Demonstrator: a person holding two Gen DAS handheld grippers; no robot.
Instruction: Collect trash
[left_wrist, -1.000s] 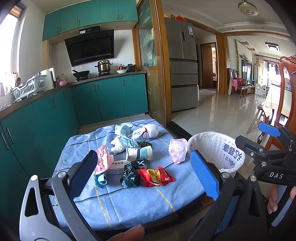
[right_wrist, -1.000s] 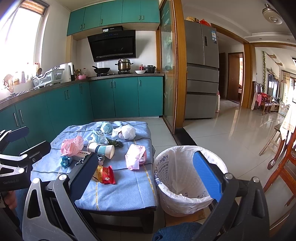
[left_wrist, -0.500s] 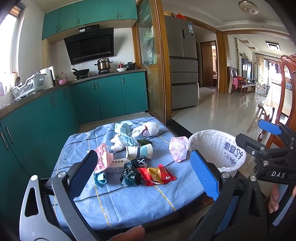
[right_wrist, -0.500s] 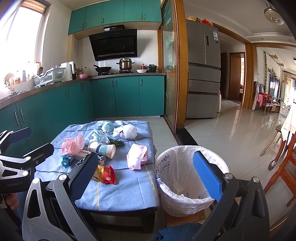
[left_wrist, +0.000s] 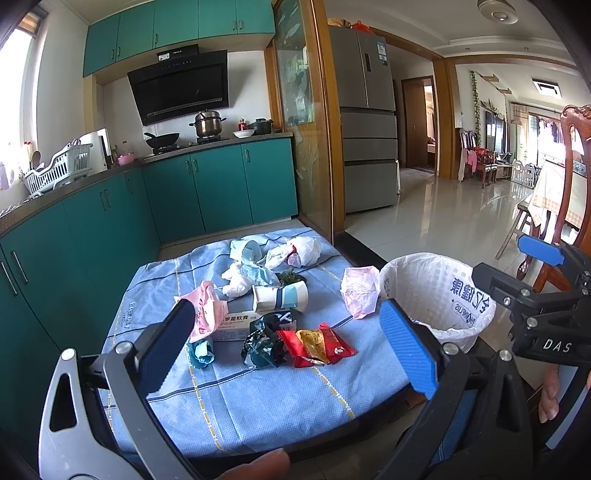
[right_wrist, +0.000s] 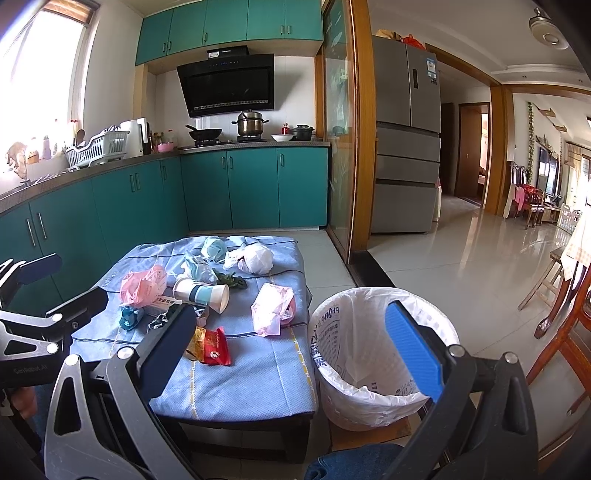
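Observation:
Trash lies on a low table with a blue cloth (left_wrist: 258, 398) (right_wrist: 240, 384): red snack wrappers (left_wrist: 317, 343) (right_wrist: 214, 347), a dark teal wrapper (left_wrist: 264, 347), a paper cup on its side (left_wrist: 280, 297) (right_wrist: 203, 293), a medicine box (left_wrist: 236, 323), pink bags (left_wrist: 207, 310) (left_wrist: 360, 291) (right_wrist: 273, 308) and white bags (left_wrist: 303, 251) (right_wrist: 258, 258). A white-lined bin (left_wrist: 436, 295) (right_wrist: 380, 354) stands right of the table. My left gripper (left_wrist: 288, 350) is open and empty above the table's near edge. My right gripper (right_wrist: 295, 350) is open and empty, near the bin.
Teal kitchen cabinets (left_wrist: 92, 229) run along the left and back. A glass sliding door with a wooden frame (left_wrist: 306, 147) and a fridge (left_wrist: 369, 118) stand behind. Wooden chairs (right_wrist: 561, 302) stand at the right on the tiled floor.
Both grippers have drifted slightly toward the table; the trash looks a little nearer. Nothing has been picked up.

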